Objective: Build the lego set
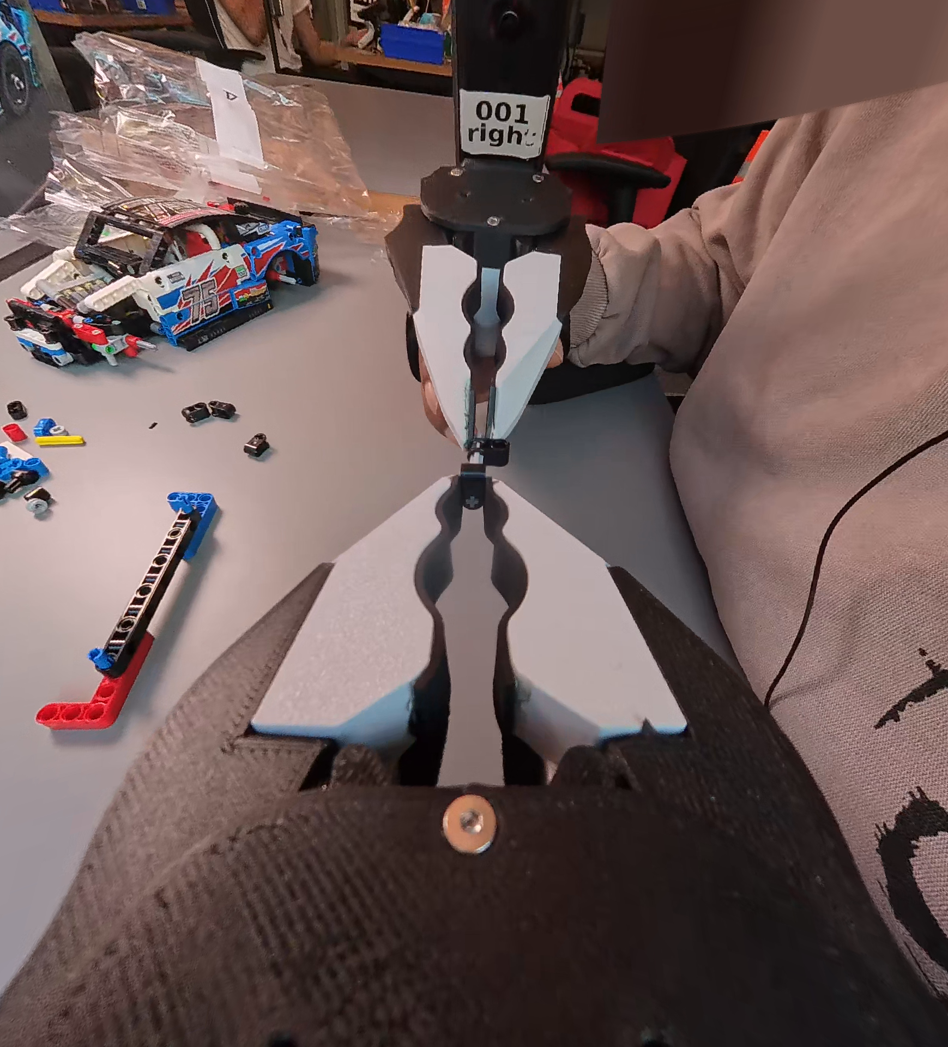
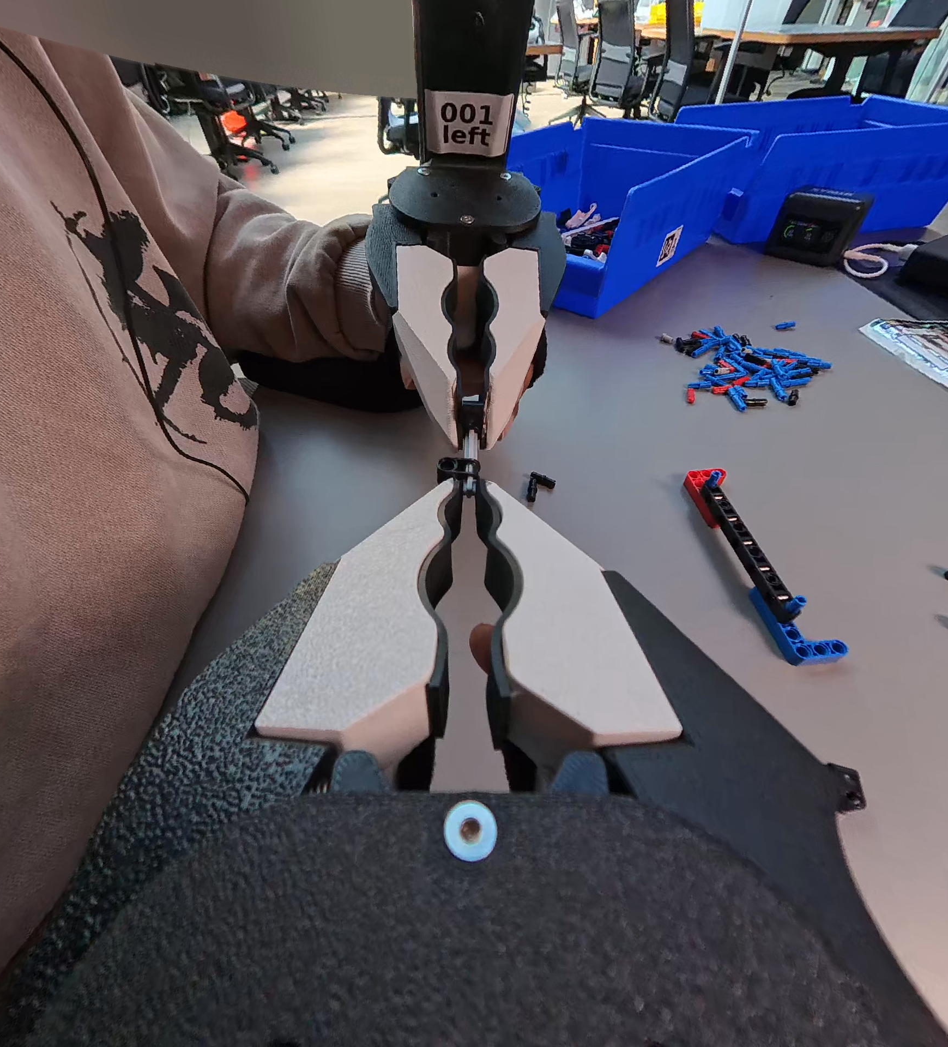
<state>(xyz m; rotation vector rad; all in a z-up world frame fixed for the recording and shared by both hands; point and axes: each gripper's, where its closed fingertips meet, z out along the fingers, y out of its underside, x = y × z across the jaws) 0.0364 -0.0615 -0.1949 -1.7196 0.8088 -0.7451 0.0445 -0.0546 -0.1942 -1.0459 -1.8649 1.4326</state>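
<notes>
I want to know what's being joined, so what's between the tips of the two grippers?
A short grey axle bridges the left gripper and right gripper, with a small black connector on it; both wrist views show it.

Two tongs (image 1: 471, 481) (image 2: 468, 481), one car (image 1: 165, 283), two bins (image 2: 658, 198) (blue).

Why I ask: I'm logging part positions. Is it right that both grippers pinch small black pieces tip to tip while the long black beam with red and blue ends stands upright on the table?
Not quite. The long black beam lies flat on the table, not upright, as the left wrist view shows. The left gripper and right gripper do pinch small black pieces tip to tip.
</notes>
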